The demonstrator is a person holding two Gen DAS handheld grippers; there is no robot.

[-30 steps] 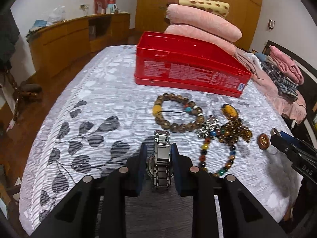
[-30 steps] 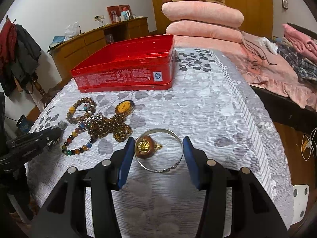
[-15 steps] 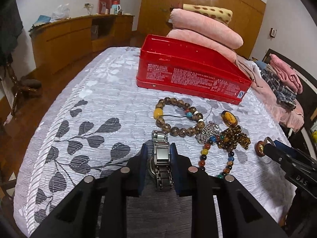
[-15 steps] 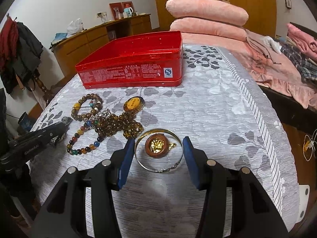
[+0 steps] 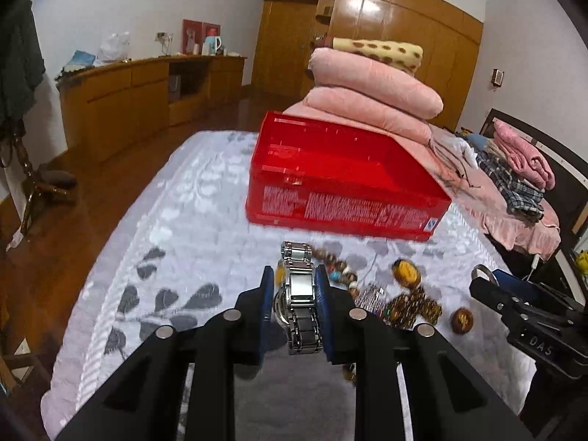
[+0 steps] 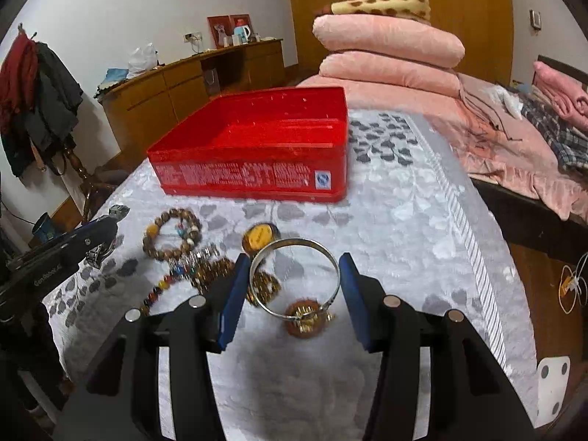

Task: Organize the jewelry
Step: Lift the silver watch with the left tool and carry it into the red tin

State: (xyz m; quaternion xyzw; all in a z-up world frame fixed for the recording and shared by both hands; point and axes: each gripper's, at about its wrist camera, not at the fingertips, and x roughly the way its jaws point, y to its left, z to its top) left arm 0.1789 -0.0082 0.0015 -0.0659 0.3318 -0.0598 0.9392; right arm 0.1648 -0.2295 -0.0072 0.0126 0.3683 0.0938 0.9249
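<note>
Grey-white leaf-print cloth is covering the table, w/ everything sitting on it; red tin is lying open and empty-looking toward the far side, its labelled wall facing both cams; pink folded quilts are stacked just behind the tin.

Left gripper is clamping a steel watch between its blue pads, jaws narrow, band running lengthwise along the fingers; watch appears raised off the cloth, w/ one end sticking out past the fingertips toward the tin. In the right cam the same gripper is showing at the left edge.

Right gripper is holding a silver bangle across its width, both pads pressing on the rim, jaws abt mid-wide; bangle is tilting, far edge up. In the left cam its tip is poking in from the right.

Brown bead bracelet is lying between the tin and the left gripper; a tangle of multicolour beads is sitting just beside it, nearer the right gripper; amber oval pendant is resting just beyond the bangle; round brown pendant is lying on the cloth under the bangle's near edge, blurred; can't tell if they're touching.
</note>
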